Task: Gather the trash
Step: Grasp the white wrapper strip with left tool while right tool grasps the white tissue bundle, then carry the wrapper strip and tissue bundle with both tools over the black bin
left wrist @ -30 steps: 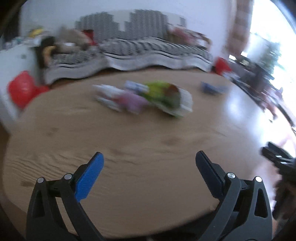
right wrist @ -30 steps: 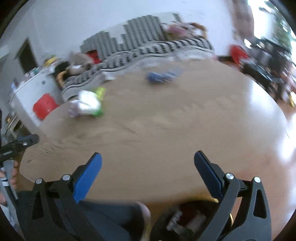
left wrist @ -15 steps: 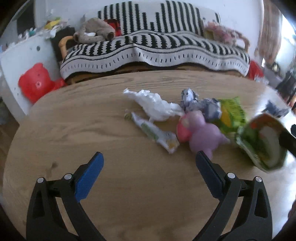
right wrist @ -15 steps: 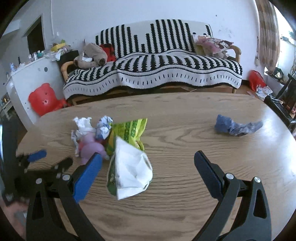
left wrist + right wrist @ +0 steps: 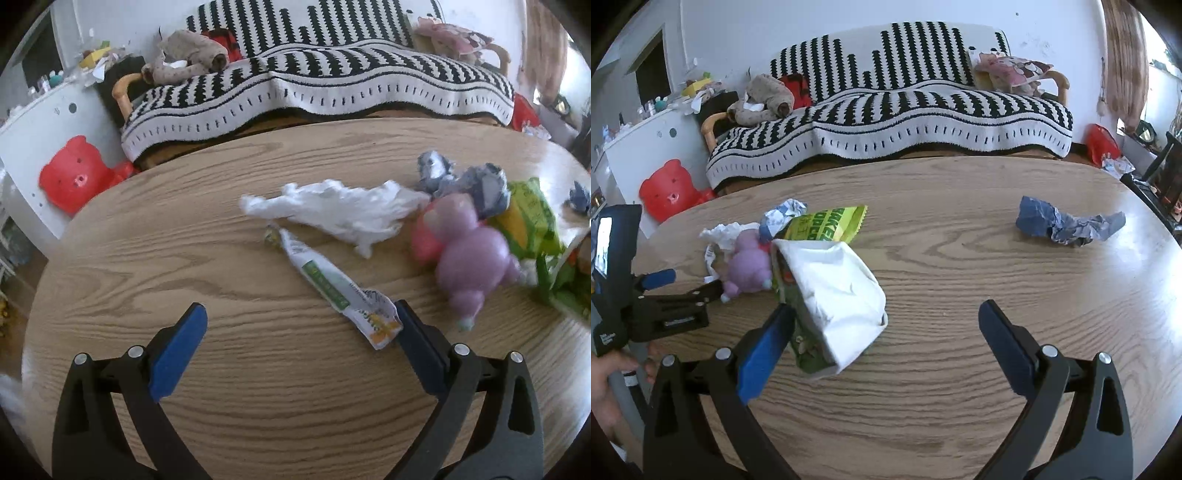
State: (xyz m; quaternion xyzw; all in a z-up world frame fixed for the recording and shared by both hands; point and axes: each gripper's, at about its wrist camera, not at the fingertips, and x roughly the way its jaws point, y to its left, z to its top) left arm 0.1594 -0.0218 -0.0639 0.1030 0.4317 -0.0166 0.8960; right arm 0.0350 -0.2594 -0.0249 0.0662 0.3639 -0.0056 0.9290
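A pile of trash lies on the oval wooden table (image 5: 960,387). In the left wrist view I see a crumpled white tissue (image 5: 332,210), a torn white-and-green wrapper (image 5: 332,284), a purple toy (image 5: 476,258), grey-blue crumpled paper (image 5: 472,184) and a green snack bag (image 5: 528,218). My left gripper (image 5: 297,321) is open, and its right finger sits just beside the wrapper's torn end. My right gripper (image 5: 886,314) is open around the near end of a white-lined green bag (image 5: 834,295). A blue crumpled paper (image 5: 1063,223) lies apart at the right.
A sofa under a black-and-white striped blanket (image 5: 905,110) stands behind the table. A red bear-shaped stool (image 5: 668,188) and a white cabinet (image 5: 639,147) are at the left. The left gripper (image 5: 690,282) and a hand (image 5: 605,376) show at the left edge.
Both views swung from a blurred, distant look at the table to a close, steady one. Both grippers moved in on the trash pile, and the jaws stayed wide throughout.
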